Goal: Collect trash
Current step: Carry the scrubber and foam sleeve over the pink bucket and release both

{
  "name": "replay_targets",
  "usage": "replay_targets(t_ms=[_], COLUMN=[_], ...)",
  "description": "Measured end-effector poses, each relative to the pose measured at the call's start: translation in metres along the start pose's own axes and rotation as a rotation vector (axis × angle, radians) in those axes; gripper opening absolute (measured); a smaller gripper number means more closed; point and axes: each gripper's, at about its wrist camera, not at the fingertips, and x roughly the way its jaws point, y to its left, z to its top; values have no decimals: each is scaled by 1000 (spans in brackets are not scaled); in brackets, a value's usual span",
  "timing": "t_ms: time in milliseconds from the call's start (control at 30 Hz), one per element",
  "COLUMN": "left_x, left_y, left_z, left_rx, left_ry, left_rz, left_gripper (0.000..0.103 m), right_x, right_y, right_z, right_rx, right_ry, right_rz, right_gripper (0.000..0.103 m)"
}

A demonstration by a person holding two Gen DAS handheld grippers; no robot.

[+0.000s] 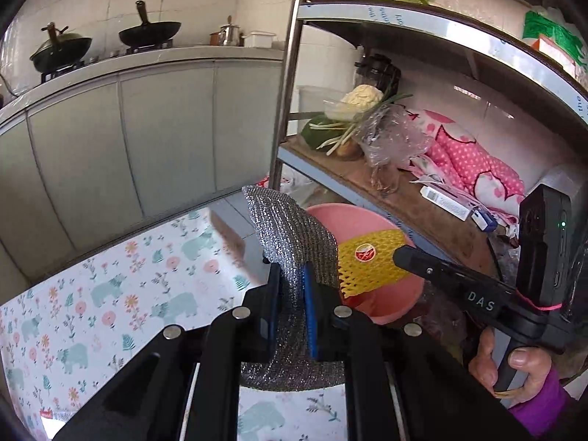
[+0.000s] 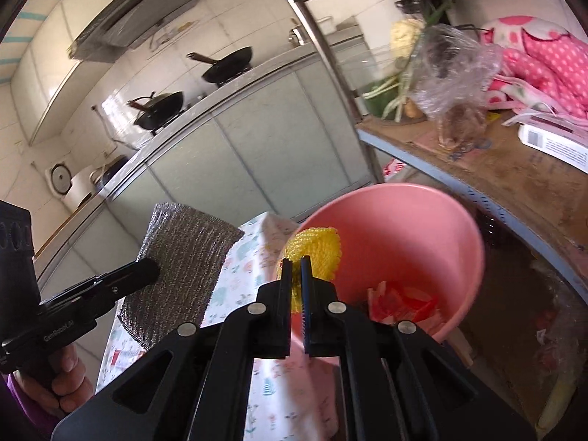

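Note:
My left gripper (image 1: pixel 292 275) is shut on a silver mesh scouring cloth (image 1: pixel 290 228), held up above the floral table (image 1: pixel 92 294); it also shows in the right wrist view (image 2: pixel 183 257). My right gripper (image 2: pixel 297 262) is shut on a yellow foam fruit net (image 2: pixel 312 253) and holds it over the rim of a pink bin (image 2: pixel 422 228). The net, with a red sticker, shows in the left wrist view (image 1: pixel 367 261) in front of the pink bin (image 1: pixel 349 220). Red and white wrappers (image 2: pixel 400 305) lie inside the bin.
A metal shelf rack (image 1: pixel 283 92) stands to the right, holding vegetables (image 1: pixel 352 110), a clear plastic bag (image 1: pixel 393 139), pink dotted cloth (image 1: pixel 470 161) and a white box (image 2: pixel 551 143). Grey cabinets (image 1: pixel 147 128) with woks (image 1: pixel 149 33) on the counter lie behind.

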Motion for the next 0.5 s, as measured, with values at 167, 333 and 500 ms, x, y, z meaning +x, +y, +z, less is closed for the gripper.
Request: replay_targets(t_ms=[167, 333, 500], left_x=[40, 81, 115], left_y=[-24, -33, -32], left_z=[13, 18, 18], left_rx=[28, 35, 10], left_ry=[22, 54, 96], left_rz=[-27, -13, -5], left_gripper=[11, 11, 12], right_x=[11, 22, 30], right_y=[-25, -41, -49], right_z=[2, 0, -3], right_rx=[34, 56, 71], right_ry=[5, 20, 39], right_rz=[-55, -91, -108], right_gripper=[5, 5, 5])
